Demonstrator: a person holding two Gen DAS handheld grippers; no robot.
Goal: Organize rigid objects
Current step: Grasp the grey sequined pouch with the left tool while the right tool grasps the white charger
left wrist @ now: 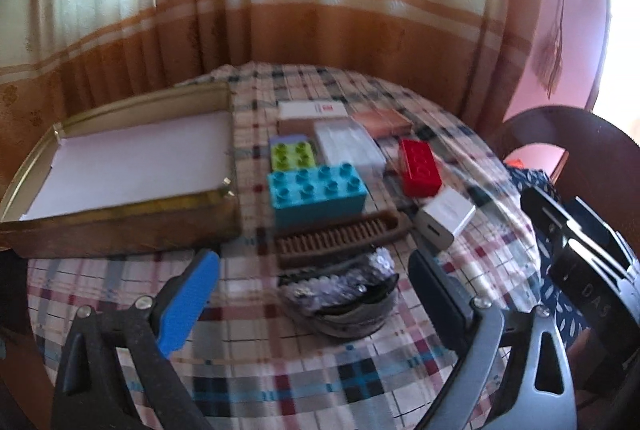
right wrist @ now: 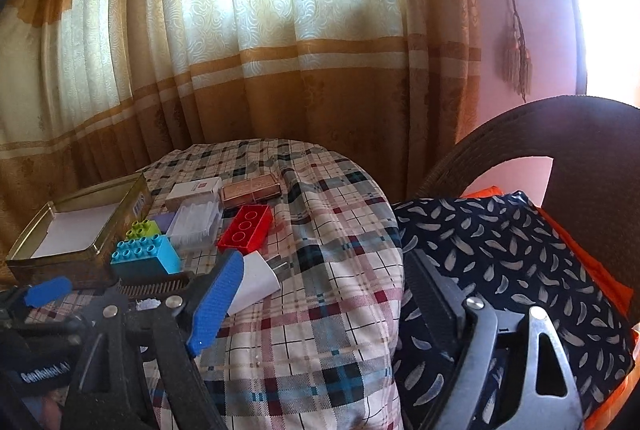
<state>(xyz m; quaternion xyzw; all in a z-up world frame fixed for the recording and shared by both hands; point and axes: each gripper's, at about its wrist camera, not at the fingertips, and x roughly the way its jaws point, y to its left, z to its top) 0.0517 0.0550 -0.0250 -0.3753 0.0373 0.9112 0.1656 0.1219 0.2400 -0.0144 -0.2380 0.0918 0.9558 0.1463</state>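
Note:
A gold tin box (left wrist: 120,166) lined with white paper sits open at the table's left; it also shows in the right wrist view (right wrist: 80,226). Right of it lie a blue toy brick (left wrist: 316,190), a green brick (left wrist: 292,154), a red brick (left wrist: 418,166), a white charger (left wrist: 444,216), a brown comb (left wrist: 340,238), a sequinned hair clip (left wrist: 344,290), a clear plastic case (left wrist: 348,146), and white (left wrist: 312,109) and brown (left wrist: 384,122) boxes. My left gripper (left wrist: 316,294) is open, above the hair clip. My right gripper (right wrist: 324,290) is open and empty over the table's right edge.
The round table has a plaid cloth (right wrist: 312,310). A wooden chair (right wrist: 580,150) with a dark patterned cushion (right wrist: 500,270) stands right of the table. Curtains (right wrist: 280,70) hang behind it.

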